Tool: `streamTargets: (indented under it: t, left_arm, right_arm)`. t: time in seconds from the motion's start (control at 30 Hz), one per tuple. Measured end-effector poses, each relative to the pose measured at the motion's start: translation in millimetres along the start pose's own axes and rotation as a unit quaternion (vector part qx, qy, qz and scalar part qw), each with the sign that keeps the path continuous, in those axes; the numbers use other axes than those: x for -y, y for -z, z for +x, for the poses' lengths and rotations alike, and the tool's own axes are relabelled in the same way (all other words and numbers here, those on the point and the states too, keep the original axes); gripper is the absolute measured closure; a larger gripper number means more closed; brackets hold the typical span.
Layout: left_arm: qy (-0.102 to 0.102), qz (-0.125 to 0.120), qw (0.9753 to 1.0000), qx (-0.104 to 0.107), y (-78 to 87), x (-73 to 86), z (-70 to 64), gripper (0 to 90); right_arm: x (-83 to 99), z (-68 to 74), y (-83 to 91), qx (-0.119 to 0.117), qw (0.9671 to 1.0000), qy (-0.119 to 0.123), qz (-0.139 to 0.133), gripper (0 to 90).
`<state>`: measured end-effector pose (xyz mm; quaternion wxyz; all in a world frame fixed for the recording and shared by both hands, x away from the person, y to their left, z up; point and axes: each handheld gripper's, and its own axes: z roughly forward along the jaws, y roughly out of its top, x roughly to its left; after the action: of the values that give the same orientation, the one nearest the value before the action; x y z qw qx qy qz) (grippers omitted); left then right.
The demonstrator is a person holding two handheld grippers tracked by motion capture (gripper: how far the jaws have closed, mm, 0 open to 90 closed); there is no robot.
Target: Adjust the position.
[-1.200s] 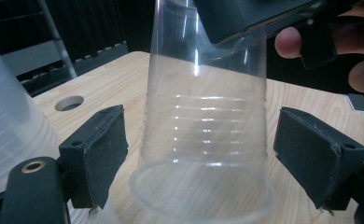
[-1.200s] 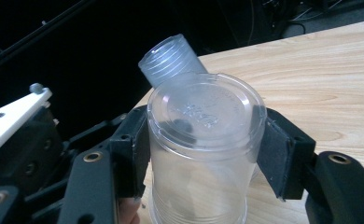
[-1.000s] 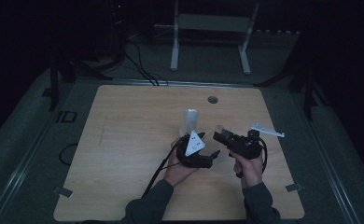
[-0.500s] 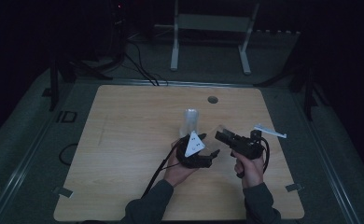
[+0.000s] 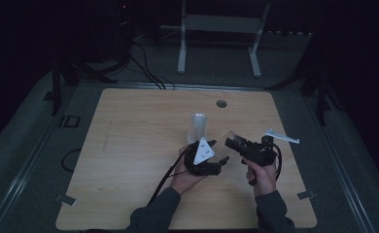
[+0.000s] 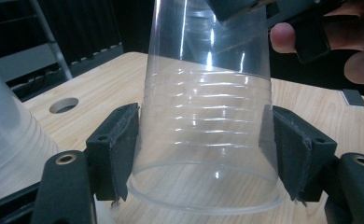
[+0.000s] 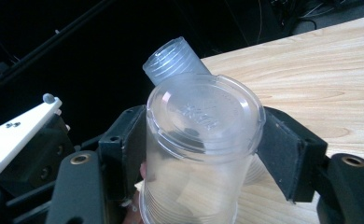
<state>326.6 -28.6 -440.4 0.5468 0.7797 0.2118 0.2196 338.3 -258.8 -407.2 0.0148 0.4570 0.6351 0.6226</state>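
— Cup (image 6: 208, 126)?
— Clear, thin, light (likely crushable); just right of the stack (image 5: 197, 127), clamped in both grippers: left (image 6: 203, 154) near rim, right (image 7: 201, 149) near base.
— Grip?
— Gently, on ribbed band.

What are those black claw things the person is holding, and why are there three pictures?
Those are grabbing tools, one in each hand. The left gripper and the right gripper each have two black jaws that squeeze together.

One picture comes from a camera high above the wooden table. The other two come from small cameras riding on the tools, looking along their jaws.

Both tools are holding the same clear plastic cup, one near its open rim, the other near its closed bottom. The jaws press on its sides. A second stack of clear cups stands upside down on the table, close behind the hands. There is also a round hole in the tabletop.
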Motion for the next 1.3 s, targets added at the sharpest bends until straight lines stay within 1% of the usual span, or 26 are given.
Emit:
streamTargets:
  t: [0.17,0.23,0.4,0.53,0.8,0.93,1.0,1.1,1.17,1.27,1.3]
  left_arm:
    - [-0.001,0.001,1.0000,-0.005,1.5,-0.9,1.8,29.8]
    - [-0.001,0.001,1.0000,-0.005,2.6,-1.2,3.6,29.8]
    - [0.000,0.002,0.9999,-0.010,5.7,-1.6,7.6,29.8]
    - [0.002,0.004,0.9999,-0.010,7.6,-1.4,10.7,29.8]
    - [0.013,0.004,0.9999,-0.003,10.4,-0.9,16.6,29.8]
    - [0.012,0.006,0.9999,0.001,12.1,-2.1,18.2,29.8]
    - [0.012,0.006,0.9999,0.004,12.9,-3.0,19.0,29.8]
    - [0.012,0.007,0.9999,0.007,14.9,-4.2,21.2,29.8]
    - [0.012,0.008,0.9999,0.006,16.1,-4.4,22.9,30.1]
    - [0.015,0.008,0.9998,0.006,18.4,-4.6,25.6,30.1]
    - [0.014,0.008,0.9998,0.006,19.3,-4.9,26.5,30.1]
  right_arm:
    - [0.6,1.8,1.7,0.003,0.9999,0.014,0.009,32.0]
    - [1.0,2.9,2.4,0.003,0.9996,0.024,0.014,31.8]
    - [1.4,3.9,4.3,0.004,0.9994,0.030,0.018,31.7]
    - [1.5,3.6,6.5,0.005,0.9992,0.035,0.020,31.7]
    - [1.2,2.0,12.3,0.007,0.9987,0.045,0.024,32.9]
    - [1.3,0.8,15.3,0.008,0.9984,0.049,0.029,33.5]
    - [1.0,0.2,16.9,0.011,0.9979,0.055,0.033,33.9]
    - [0.8,0.0,17.4,0.012,0.9978,0.056,0.034,33.9]
    - [-0.1,0.2,18.9,0.022,0.9968,0.066,0.040,34.0]
    - [-0.6,1.2,19.2,0.025,0.9958,0.074,0.048,34.0]
    - [-0.9,1.7,19.2,0.030,0.9950,0.080,0.052,34.0]
